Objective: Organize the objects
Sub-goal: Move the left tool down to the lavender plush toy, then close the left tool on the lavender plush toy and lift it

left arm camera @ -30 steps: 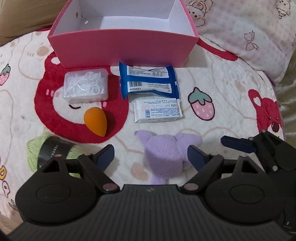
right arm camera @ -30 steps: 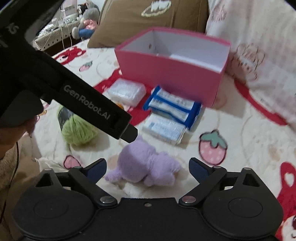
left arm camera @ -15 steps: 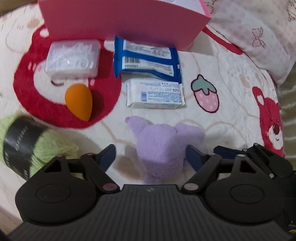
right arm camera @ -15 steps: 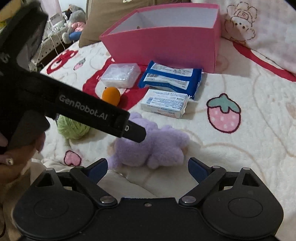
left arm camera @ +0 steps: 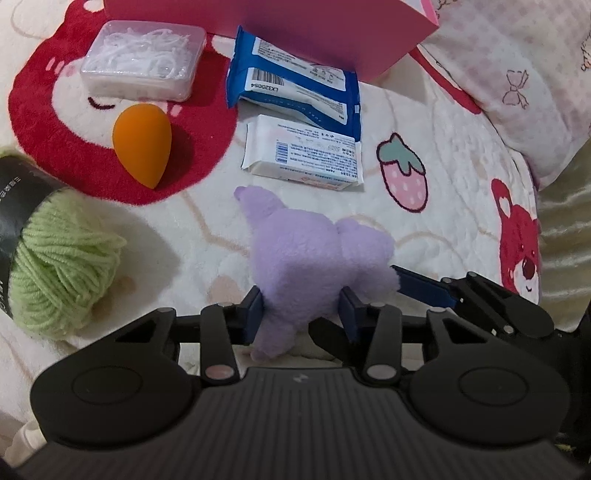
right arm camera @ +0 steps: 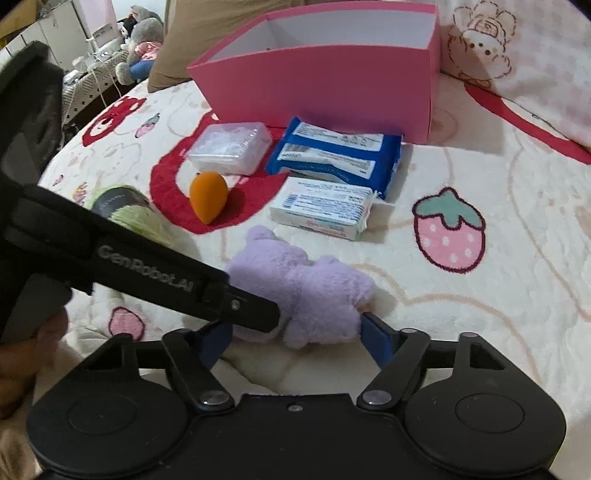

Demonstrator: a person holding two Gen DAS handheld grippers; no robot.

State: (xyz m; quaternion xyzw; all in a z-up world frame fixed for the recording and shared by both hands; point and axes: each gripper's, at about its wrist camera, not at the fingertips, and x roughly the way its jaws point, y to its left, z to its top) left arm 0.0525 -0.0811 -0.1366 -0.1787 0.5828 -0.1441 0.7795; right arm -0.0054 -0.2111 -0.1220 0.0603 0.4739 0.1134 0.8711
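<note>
Both tongs point(left arm camera: 301, 314) point(right arm camera: 295, 339) around purple plush point(left arm camera: 314, 254) on cartoon-print blanket point(left arm camera: 443, 221)

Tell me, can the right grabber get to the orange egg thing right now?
Probably not directly: the right gripper is around the purple plush, which the left gripper pinches. The orange sponge lies beyond them.

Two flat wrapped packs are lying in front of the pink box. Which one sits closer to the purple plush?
The white rectangular pack. It lies just beyond the purple plush toy, while the blue plastic pack sits farther back, against the pink cardboard box.
</note>
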